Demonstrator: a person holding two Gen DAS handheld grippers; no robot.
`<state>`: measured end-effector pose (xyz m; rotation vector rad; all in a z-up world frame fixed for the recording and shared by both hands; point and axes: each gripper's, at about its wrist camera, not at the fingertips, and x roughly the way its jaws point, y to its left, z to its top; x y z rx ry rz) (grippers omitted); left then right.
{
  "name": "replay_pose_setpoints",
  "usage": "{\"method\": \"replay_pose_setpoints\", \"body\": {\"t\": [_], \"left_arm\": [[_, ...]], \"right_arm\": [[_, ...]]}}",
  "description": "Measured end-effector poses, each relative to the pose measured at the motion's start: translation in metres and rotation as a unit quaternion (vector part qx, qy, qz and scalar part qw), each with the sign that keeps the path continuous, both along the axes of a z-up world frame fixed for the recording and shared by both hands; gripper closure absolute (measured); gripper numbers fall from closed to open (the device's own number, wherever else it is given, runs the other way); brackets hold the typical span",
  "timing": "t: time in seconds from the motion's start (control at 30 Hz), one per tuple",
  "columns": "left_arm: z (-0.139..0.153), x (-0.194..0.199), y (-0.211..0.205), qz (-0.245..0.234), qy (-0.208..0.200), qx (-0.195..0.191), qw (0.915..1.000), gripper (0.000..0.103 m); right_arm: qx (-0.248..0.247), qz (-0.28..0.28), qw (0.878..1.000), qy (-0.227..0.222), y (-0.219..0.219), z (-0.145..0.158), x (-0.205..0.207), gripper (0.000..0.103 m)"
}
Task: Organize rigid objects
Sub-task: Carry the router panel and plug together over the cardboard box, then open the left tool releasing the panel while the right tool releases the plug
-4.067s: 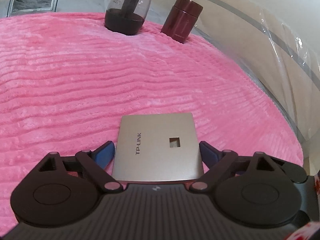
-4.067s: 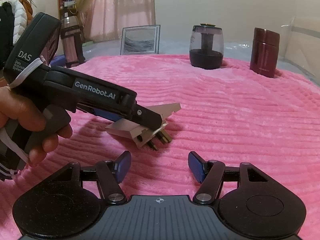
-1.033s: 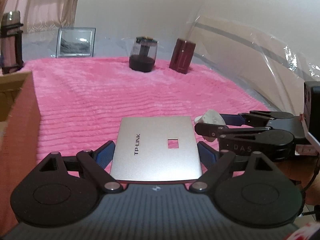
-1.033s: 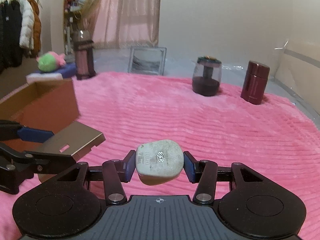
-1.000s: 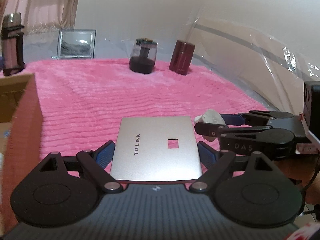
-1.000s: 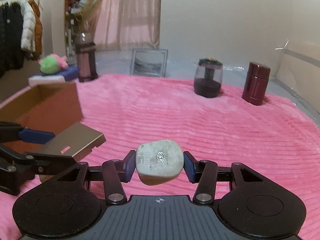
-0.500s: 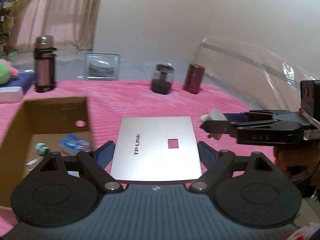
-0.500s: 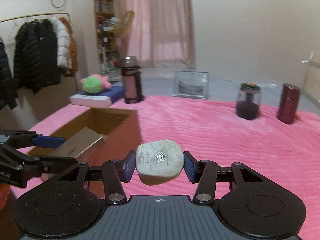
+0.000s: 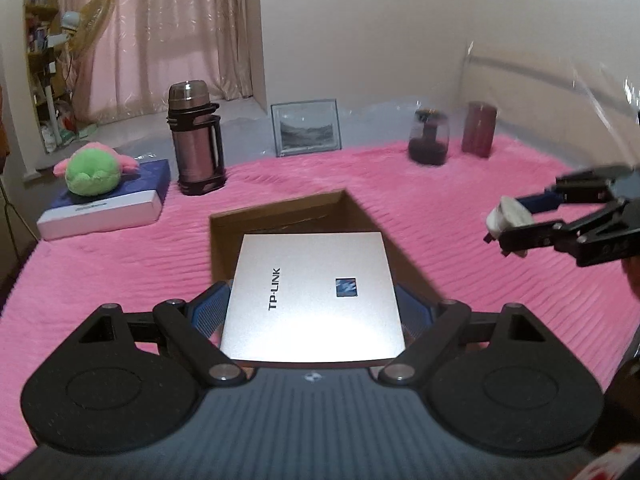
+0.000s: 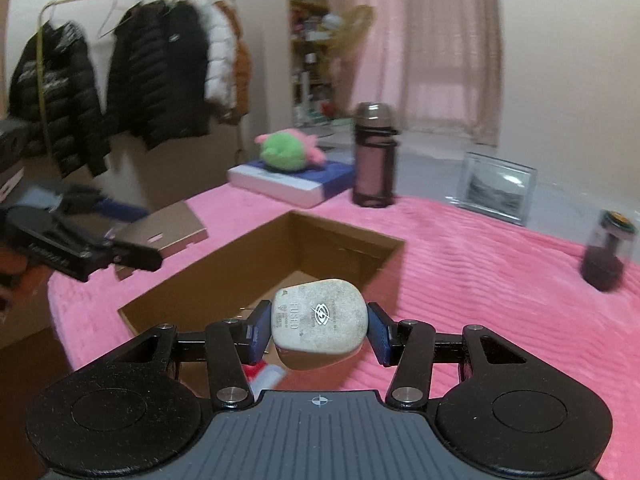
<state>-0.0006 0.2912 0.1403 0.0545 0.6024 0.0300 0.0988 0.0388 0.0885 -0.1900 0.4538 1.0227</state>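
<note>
Both tongs are loaded: the left gripper [image 9: 312, 306] clamps the flat silver TP-LINK panel [image 9: 312, 292] by its side edges, held over the near end of the open cardboard box [image 10: 224, 276]; the right gripper [image 10: 318, 330] pinches a white fused plug [image 10: 320, 320] above the box's near right corner. Released from up here, the wide panel could catch the rim and tip onto the pink blanket [image 9: 440, 216] — or the two tools could collide over the one opening; most of the box floor is hidden, its contents unreadable, and the far background is blurred.
</note>
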Motion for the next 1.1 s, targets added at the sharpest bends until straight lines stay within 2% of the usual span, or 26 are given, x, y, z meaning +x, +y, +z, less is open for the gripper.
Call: {"method": "replay_pose_setpoints", "body": {"t": [0.13,0.33,0.47,0.6,0.83,1.1], "left_arm": [[-0.011,0.014,0.009,-0.024,0.029,0.042,0.9984,0.018],[-0.037,0.044,0.006,-0.071,0.075,0.095,0.9901,0.018],[-0.054,0.065,0.003,-0.094,0.097,0.119,0.9837,0.018],[-0.070,0.084,-0.004,-0.119,0.121,0.156,0.9730,0.018],[-0.094,0.103,-0.004,-0.144,0.153,0.171,0.9625,0.017],[-0.113,0.114,-0.005,-0.153,0.182,0.186,0.9533,0.017]], "right_arm": [[-0.028,0.042,0.999,-0.016,0.036,-0.004,0.006,0.056],[-0.081,0.086,0.992,-0.034,0.079,-0.017,0.019,0.056],[-0.131,0.117,0.983,-0.052,0.103,-0.033,0.024,0.056],[-0.196,0.148,0.966,-0.080,0.128,-0.056,0.030,0.056],[-0.262,0.179,0.943,-0.096,0.152,-0.091,0.045,0.056],[-0.311,0.185,0.928,-0.085,0.176,-0.117,0.062,0.056]]}}
